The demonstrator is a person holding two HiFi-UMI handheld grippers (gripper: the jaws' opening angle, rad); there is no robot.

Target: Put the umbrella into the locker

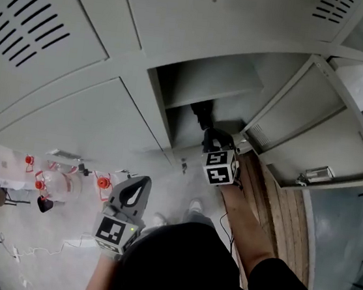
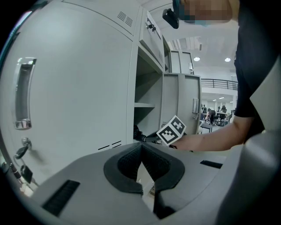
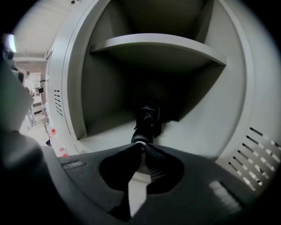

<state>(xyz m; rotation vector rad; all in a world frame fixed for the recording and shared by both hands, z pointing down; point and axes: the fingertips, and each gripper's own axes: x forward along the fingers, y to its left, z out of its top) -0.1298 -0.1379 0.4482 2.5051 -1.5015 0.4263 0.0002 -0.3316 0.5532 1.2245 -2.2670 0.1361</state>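
1. Nearby, the left gripper (image 2: 141,154) sits low at the person's side, jaws together and empty.
2. The right gripper (image 3: 141,147) reaches into the open locker (image 3: 153,44), jaws closed.
3. A black folded umbrella (image 3: 147,121) lies on the locker floor, its near end at the right gripper's tips.

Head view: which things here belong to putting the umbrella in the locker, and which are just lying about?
Job in hand:
- umbrella, lying inside
- locker, open
- its door
- right gripper, at the opening

Lying about:
- red-capped containers on the floor
- white cable
- wooden planks
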